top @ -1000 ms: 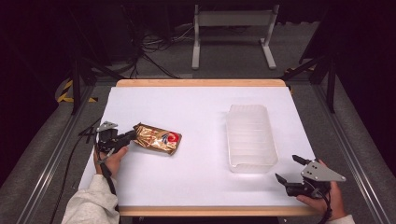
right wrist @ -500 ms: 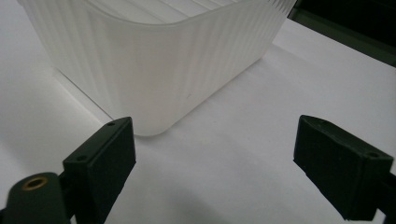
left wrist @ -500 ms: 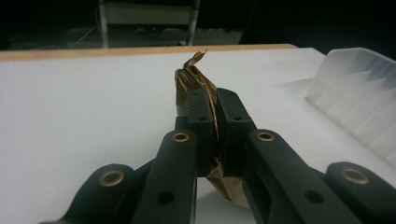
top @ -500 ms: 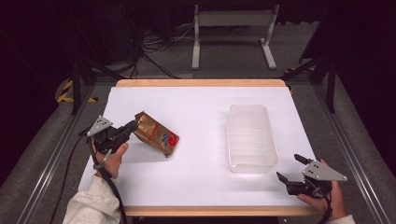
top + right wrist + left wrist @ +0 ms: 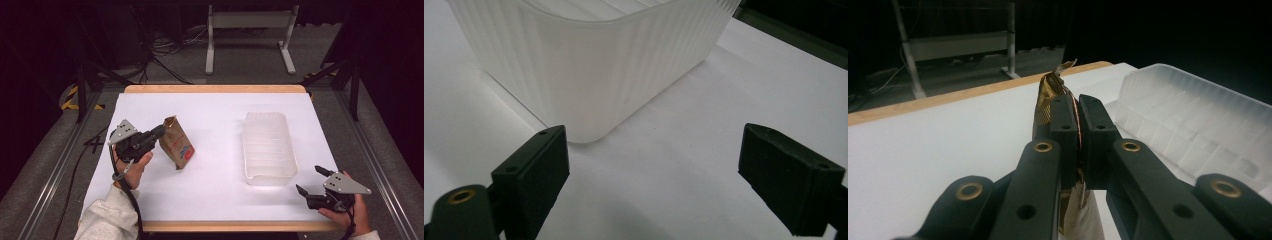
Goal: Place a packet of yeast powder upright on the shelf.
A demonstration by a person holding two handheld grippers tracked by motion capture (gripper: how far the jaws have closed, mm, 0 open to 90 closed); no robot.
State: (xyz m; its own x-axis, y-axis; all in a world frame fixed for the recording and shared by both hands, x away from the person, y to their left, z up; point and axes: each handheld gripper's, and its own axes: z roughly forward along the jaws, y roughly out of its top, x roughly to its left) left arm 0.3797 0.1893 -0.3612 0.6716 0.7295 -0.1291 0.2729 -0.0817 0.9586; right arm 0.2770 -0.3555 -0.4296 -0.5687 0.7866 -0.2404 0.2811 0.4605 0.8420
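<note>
Left gripper [image 5: 159, 132] clamped on golden snack bag [image 5: 176, 142], bag hanging tilted above table [image 5: 215, 115], right gripper [image 5: 312, 181] jaws spread wide, near clear tub [image 5: 269, 145]

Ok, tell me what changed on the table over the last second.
The left gripper, shut on the brown snack bag, has lifted it from lying flat on the white table to hanging tilted above it, and moved it a little toward the clear plastic bin. The bin and the open right gripper stayed where they were.
</note>
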